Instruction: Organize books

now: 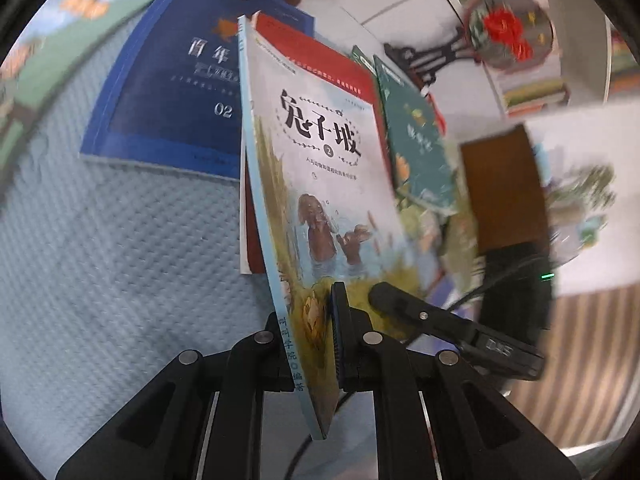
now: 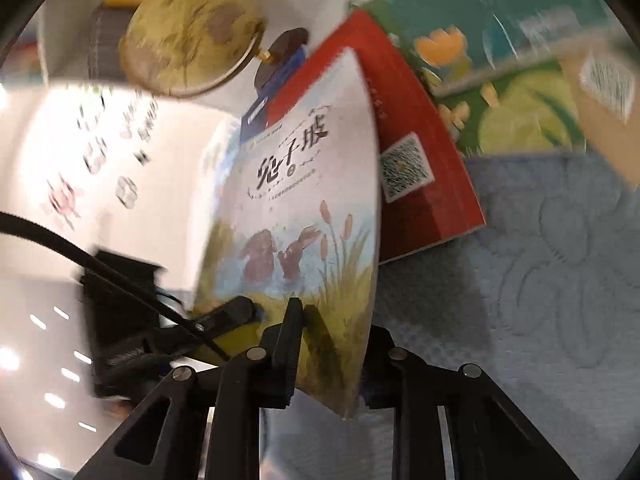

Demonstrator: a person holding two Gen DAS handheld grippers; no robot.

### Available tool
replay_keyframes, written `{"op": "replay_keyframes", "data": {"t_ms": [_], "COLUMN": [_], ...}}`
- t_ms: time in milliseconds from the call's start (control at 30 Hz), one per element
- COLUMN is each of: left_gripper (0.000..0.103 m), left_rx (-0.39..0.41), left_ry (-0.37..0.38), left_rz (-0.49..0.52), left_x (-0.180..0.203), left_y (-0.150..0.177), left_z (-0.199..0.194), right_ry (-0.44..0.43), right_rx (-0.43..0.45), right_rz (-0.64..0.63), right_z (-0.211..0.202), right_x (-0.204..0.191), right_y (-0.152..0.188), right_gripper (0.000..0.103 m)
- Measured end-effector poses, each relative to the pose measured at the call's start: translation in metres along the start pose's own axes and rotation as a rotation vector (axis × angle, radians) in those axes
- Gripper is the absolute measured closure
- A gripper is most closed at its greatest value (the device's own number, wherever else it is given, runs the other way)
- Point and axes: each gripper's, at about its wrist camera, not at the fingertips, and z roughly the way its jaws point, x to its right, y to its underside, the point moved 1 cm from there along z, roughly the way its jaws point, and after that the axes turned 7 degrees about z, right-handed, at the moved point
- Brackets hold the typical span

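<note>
Two hand-held grippers are what I'm working with, both pinching one thin illustrated paperback with a pale blue spine (image 1: 320,184) and rabbits on its cover. Largest in view is the pale blue quilted cloth (image 1: 120,260) spread over the surface under everything. On it, far left, lies a dark blue book with white lettering (image 1: 168,92), flat. A red-covered book (image 1: 344,68) lies just behind the held paperback, partly over the blue one; in the right wrist view its back shows a square code label. To its right I see a dark green book with orange flowers (image 1: 420,148), blurred. Further off stands a tan globe on a dark base (image 2: 192,32).

My left hand-held gripper (image 1: 308,320) is pressed together on the paperback's near edge by the spine, holding it on edge above the cloth. My right hand-held gripper (image 2: 332,328) pinches the same near edge at the book's opposite side.
</note>
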Motion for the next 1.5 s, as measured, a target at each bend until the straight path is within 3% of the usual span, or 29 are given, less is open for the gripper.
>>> {"op": "replay_keyframes", "data": {"t_ms": [67,233,400,600,733,1100,1367,1500], "left_gripper": [0.094,0.094,0.094,0.093,0.093,0.092,0.088,0.075], "left_rx": [0.002,0.016,0.049,0.073,0.113,0.211,0.191,0.145], "left_ry": [-0.053,-0.096,-0.097,-0.058,-0.081,-0.256,-0.339,-0.438], "left_rz": [0.051,0.142,0.222,0.284,0.303,0.167,0.107,0.082], "left_x": [0.010,0.022,0.020,-0.008,-0.045,-0.202,-0.268,-0.291], "left_y": [0.001,0.004,0.004,0.004,0.000,-0.027,-0.048,-0.049], "left_z": [-0.001,-0.011,-0.032,-0.081,-0.128,-0.222,-0.233,-0.231], "right_ry": [0.084,0.252,0.369,0.458,0.443,0.334,0.334,0.338], "right_rx": [0.019,0.079,0.142,0.234,0.265,0.199,0.154,0.128], "right_rz": [-0.084,-0.264,-0.394,-0.486,-0.498,-0.574,-0.573,-0.540], "right_z": [-0.001,-0.004,-0.002,0.014,0.045,0.210,0.295,0.324], "right_x": [-0.017,-0.053,-0.087,-0.135,-0.179,-0.298,-0.334,-0.336], "right_y": [0.005,0.022,0.045,0.070,0.079,0.070,0.059,0.066], "right_gripper": [0.081,0.081,0.081,0.081,0.081,0.081,0.081,0.080]}}
